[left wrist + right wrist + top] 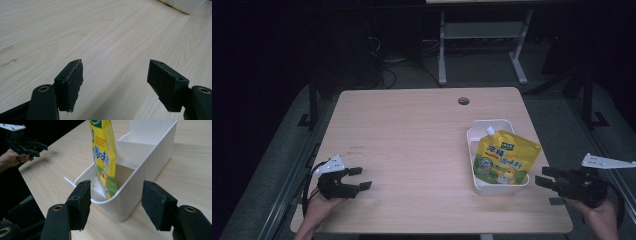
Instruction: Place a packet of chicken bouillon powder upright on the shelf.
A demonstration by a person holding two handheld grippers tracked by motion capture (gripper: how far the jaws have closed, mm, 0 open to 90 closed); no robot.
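Plainly, nothing is in hand yet. Nearest the person, at the front edge of the surface [412, 150], the left gripper [360, 178] hovers low with its fingers [72, 82] spread apart and bare wood between them. The right gripper [546, 186] hangs at the front right corner, just off the edge, its fingers [156, 205] likewise open and empty, aimed at the near end of the white bin [499, 187].

Just past the right gripper stands that bin, a long white plastic box set lengthwise, its near short wall facing the open fingers. In the right gripper view a low divider crosses it, making a near compartment and a farther one. The yellow spout pouch [506, 160] stands in the near compartment, leaning back along the bin so its white cap points toward the far end. The far compartment looks empty, as far as can be seen.

My reading is that the work is at its start: the pouch sits untouched in the bin, the approach is under way on the right side, and any grasp and lift remain to be done.

Farther off, the surface is bare up to a round cable hole [463, 101] near its far edge.
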